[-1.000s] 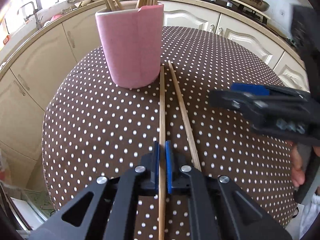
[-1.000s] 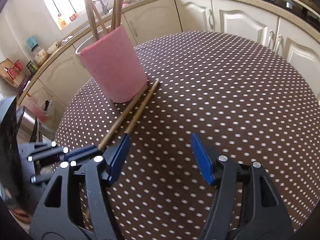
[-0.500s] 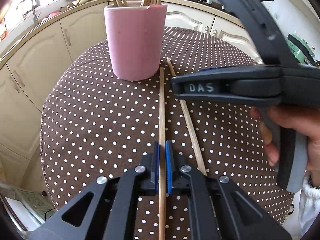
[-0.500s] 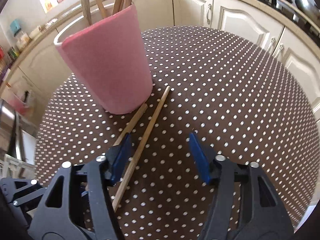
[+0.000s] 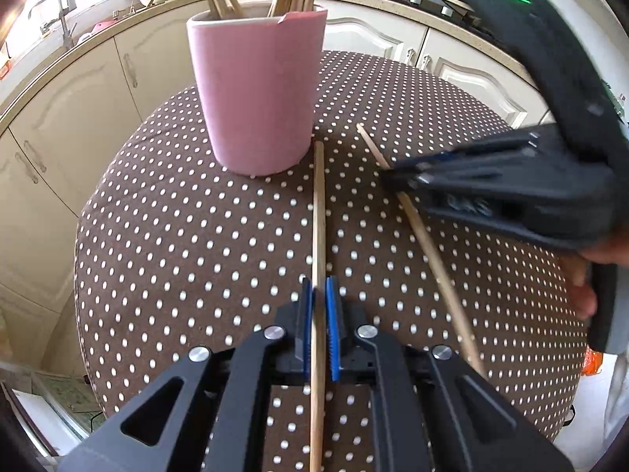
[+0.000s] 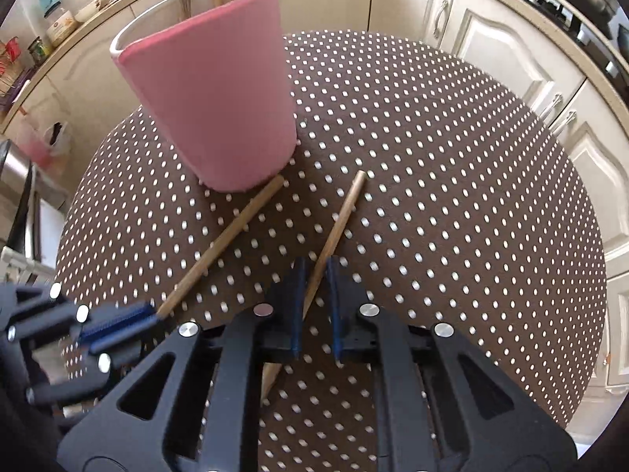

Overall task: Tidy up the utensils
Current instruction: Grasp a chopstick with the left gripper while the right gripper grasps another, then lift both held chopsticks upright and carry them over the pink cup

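Jaws of the left gripper are pinched nearly shut on a chopstick in the left wrist view. That stick runs straight from 6 o'clock up toward 12, along the fingers' own line, and its far tip ends just beside the base of the pink cup, at about the cup's 5 o'clock. More chopsticks already stand in the cup. A second chopstick lies on the polka-dot tablecloth to the right, slanting from 5 o'clock up to 11, so the two sticks spread apart toward the bottom of this view. The right gripper comes in from 3 o'clock and crosses that second stick near its far end.

From the right wrist view, the right gripper's jaws are narrow, with the second chopstick lying between the blue pads. A small gap shows on the right-hand side, so I cannot tell whether the grip is firm. The stick's long axis points to about 1 o'clock, its tip well clear of the pink cup, which sits at 11 o'clock. The left gripper holds its own chopstick at 8 o'clock.

Each gripper has one stick. The cup mouth lies ahead of and above both, so the next move likely needs a lift and a tilt toward upright.
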Motion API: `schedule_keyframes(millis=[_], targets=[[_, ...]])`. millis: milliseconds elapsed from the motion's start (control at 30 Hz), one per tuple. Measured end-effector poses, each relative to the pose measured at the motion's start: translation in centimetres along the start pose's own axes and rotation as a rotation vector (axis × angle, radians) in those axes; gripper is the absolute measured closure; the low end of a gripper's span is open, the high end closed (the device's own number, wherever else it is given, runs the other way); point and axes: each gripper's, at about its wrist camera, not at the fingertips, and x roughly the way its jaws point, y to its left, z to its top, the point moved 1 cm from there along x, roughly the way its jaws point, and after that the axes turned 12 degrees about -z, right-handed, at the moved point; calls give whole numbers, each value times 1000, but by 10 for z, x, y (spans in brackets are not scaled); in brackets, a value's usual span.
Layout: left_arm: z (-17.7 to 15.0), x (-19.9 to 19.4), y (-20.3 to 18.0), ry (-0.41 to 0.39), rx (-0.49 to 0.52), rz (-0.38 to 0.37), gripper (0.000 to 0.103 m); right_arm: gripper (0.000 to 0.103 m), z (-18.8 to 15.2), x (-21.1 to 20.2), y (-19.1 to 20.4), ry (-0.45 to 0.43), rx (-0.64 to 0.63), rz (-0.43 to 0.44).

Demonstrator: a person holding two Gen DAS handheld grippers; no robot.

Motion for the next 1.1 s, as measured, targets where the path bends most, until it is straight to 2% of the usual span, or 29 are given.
schedule_keyframes(millis=[33,167,400,467,500,533,567,733,1100], targets=[[5,3,0,5,1,4,95,93,-3,-1,-3,7,-6,11],[23,12,-2,12,1,25,82,94,-19,-5,-12,24,-33,42],[57,34,-9,38,1,71,82,94,-33,-14,-17,27,-52,84],[64,38,-9,40,-4,80,85,94,-35,-15,-19,21,-49,95],[67,39,-10,40,-2,92,89,94,-36,-16,-20,16,-47,99],[68,41,-11,37,-1,104,96,95,-34,-16,-20,12,-44,104],[70,42,-12,32,-12,98,97,95,-37,-17,-22,3,-40,111],[65,37,-14,-16,-19,70,97,96,-44,-21,-25,-38,-22,135],[51,-6,-53,-202,24,5,97,97,-75,-66,-40,-169,33,203]])
